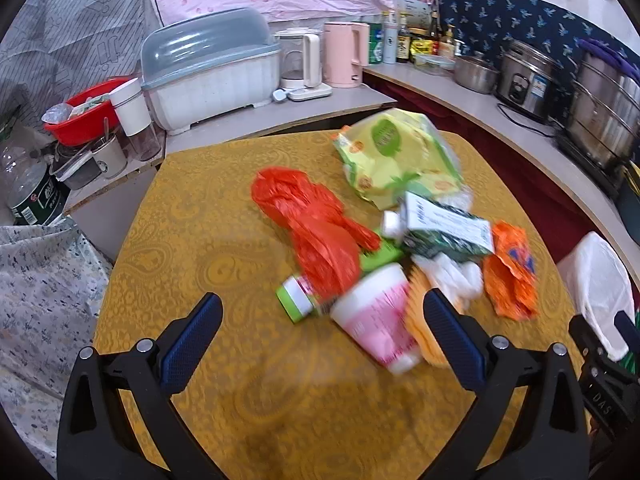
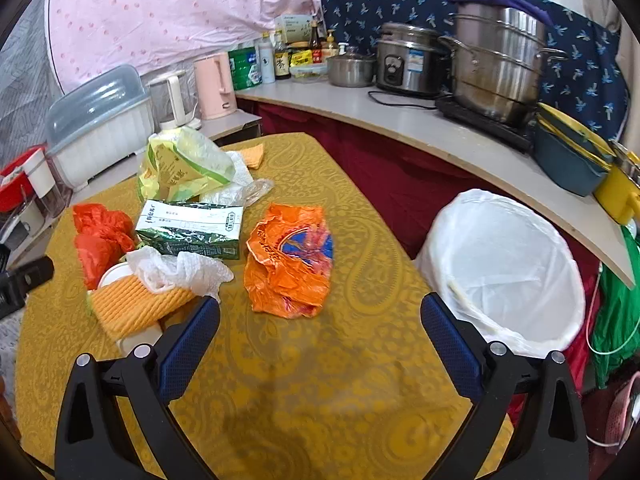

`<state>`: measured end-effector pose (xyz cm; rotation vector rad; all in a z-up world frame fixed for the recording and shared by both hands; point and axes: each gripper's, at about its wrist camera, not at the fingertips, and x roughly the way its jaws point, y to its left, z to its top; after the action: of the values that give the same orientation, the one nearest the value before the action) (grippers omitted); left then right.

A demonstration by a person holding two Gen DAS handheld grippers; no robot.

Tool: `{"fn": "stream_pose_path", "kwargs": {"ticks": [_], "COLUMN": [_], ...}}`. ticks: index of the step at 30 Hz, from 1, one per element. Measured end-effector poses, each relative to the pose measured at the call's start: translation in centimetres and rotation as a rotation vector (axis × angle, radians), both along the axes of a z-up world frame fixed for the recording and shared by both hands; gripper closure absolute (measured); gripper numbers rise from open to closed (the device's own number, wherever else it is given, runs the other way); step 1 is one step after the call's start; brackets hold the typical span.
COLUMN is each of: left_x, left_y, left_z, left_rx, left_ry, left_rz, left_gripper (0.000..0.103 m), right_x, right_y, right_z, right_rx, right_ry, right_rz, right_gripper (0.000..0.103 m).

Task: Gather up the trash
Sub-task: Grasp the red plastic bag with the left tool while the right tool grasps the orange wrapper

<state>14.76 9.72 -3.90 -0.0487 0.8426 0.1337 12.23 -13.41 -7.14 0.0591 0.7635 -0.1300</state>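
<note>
Both grippers wide open above the table, trash pile untouched

Left gripper (image 1: 322, 312) hangs with fingers spread wide and empty just short of the pink cup (image 1: 378, 316); right gripper (image 2: 320, 316) is equally open and empty near the orange wrapper (image 2: 290, 260), with the white-lined bin (image 2: 508, 268) off the table's (image 2: 304, 400) right edge. The trash is heaped and overlapping near the table's middle, so a grab could likely drag neighbours along or roll the cup away

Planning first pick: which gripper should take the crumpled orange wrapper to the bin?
Right. The open right gripper faces the orange wrapper directly, with the white-lined bin just beside it. The left gripper, also open, points at the pink cup.
</note>
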Motion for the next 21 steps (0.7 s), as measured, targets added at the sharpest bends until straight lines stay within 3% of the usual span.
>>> {"fn": "stream_pose_path", "kwargs": {"ticks": [10,18,21], "left_x": [7.7,11.2,11.7], "left_y": [4.2,5.6,5.7], "left_z": [-3.0,-6.3,-6.9], "left_rx": [-0.106,-0.203,-0.234], "left_ry": [0.069,0.143,0.145], "left_rz": [0.054,0.053,0.039], "left_gripper": [0.007,0.007,0.015], "right_x": [7.9,11.3,11.9], "right_y": [1.3,0.9,0.7], "right_z": [-4.3,-7.3,-8.0], "right_rx": [0.005,0.029,0.047], "right_ry": [0.086,0.151,0.165], "right_rz": [0.001,-0.030,-0.037], "right_gripper": [0.007,0.007,0.008]}}
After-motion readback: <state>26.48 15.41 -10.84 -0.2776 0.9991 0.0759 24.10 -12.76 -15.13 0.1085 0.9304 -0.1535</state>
